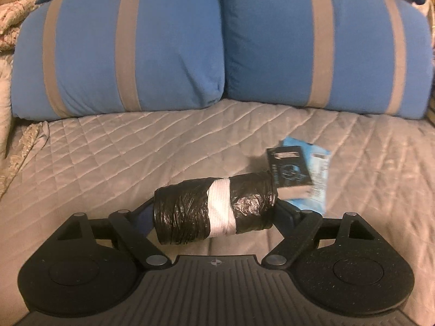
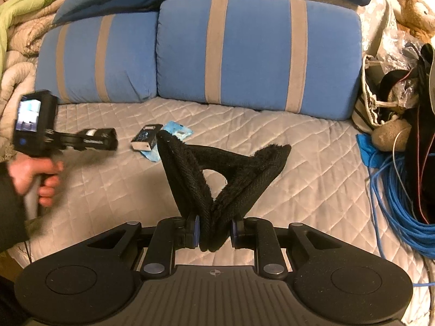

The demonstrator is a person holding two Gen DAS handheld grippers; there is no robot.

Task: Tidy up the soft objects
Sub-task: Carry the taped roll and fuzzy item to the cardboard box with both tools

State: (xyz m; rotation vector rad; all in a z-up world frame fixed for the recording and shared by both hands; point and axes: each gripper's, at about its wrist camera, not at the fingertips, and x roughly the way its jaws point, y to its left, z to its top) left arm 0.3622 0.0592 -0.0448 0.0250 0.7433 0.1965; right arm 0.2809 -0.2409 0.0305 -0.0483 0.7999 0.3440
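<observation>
My left gripper [image 1: 214, 212] is shut on a black plastic roll with a white band [image 1: 214, 209], held crosswise above the quilted grey bedspread [image 1: 136, 149]. It also shows blurred in the right wrist view [image 2: 100, 138], with the roll [image 2: 98, 137] in it. My right gripper [image 2: 214, 232] is shut on a black fuzzy fabric piece [image 2: 217, 168] that stands up in a folded loop. Two blue pillows with grey stripes [image 1: 217, 49] [image 2: 244, 57] lean at the head of the bed.
A black card and light blue packet [image 1: 299, 174] [image 2: 157, 138] lie on the bedspread. Blue cable coils [image 2: 399, 203], bags and a teddy bear [image 2: 416, 13] crowd the right side. Crumpled blankets [image 2: 21, 27] lie at left.
</observation>
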